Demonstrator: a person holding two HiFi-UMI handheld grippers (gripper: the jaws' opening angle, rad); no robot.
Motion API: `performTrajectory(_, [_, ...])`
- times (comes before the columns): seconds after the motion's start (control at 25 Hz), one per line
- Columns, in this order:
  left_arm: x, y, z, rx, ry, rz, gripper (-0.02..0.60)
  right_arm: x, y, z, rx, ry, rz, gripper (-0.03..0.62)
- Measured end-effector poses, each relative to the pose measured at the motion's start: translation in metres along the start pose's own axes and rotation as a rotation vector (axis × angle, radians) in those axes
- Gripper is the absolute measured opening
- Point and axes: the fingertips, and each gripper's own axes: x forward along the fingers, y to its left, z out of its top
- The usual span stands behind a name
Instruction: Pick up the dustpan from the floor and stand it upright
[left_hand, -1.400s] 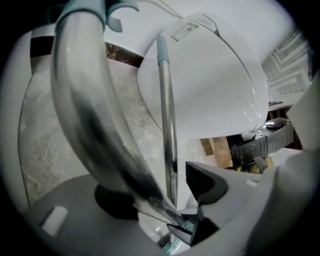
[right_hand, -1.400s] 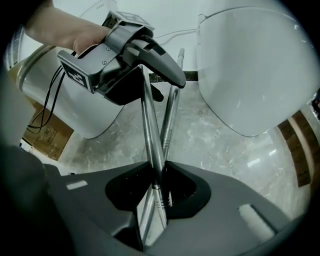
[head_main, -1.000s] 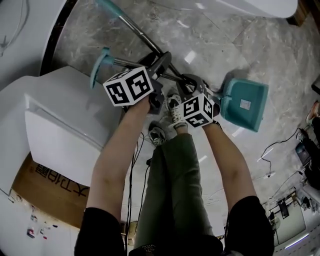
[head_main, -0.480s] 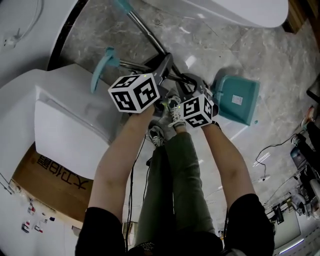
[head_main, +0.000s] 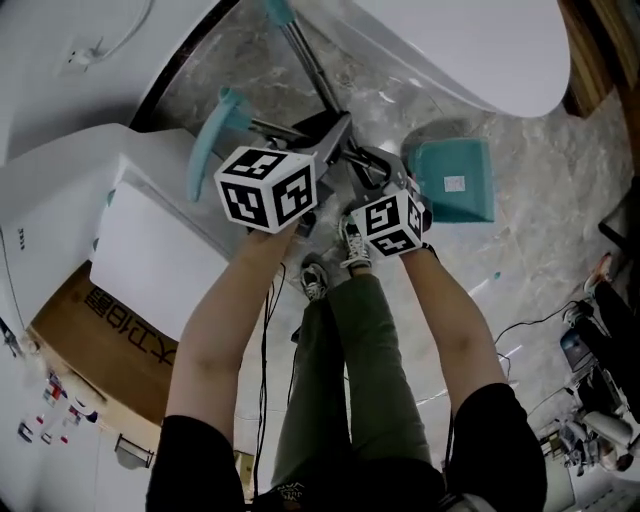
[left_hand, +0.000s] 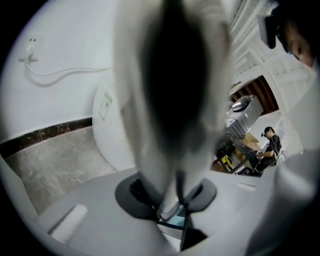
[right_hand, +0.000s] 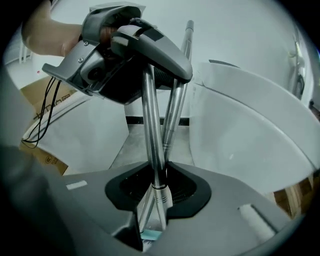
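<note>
**A:** How does the dustpan look, and where is it?

**B:** The dustpan (head_main: 455, 190) is smooth teal plastic, squarish, with one white label. In the head view it is at 1 o'clock, over the grey veined marble floor (head_main: 540, 250).

**A:** And the count?

**B:** One dustpan, two round shiny steel poles (right_hand: 172, 112), and two teal grips (head_main: 212, 135), at 10 and 12 o'clock.

**A:** And the claws?

**B:** The right gripper (right_hand: 156, 197) pinches the front pole (right_hand: 151, 135) where the two cross. The left gripper (head_main: 342, 126) has just been closing its jaws, and they clamp that same pole towards 12 o'clock in the right gripper view.
</note>
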Motion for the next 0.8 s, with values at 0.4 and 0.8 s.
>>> performTrajectory(0.4, [-0.05, -0.01, 0.095, 0.092, -0.04, -0.034, 0.137, 0.003, -0.005, 0.106, -0.029, -0.08, 0.059, 0.092])
performTrajectory(0.8, [-0.093, 0.0, 0.139, 0.193, -0.035, -0.053, 0.138, 0.011, 0.02, 0.173, -0.061, -0.123, 0.161, 0.092])
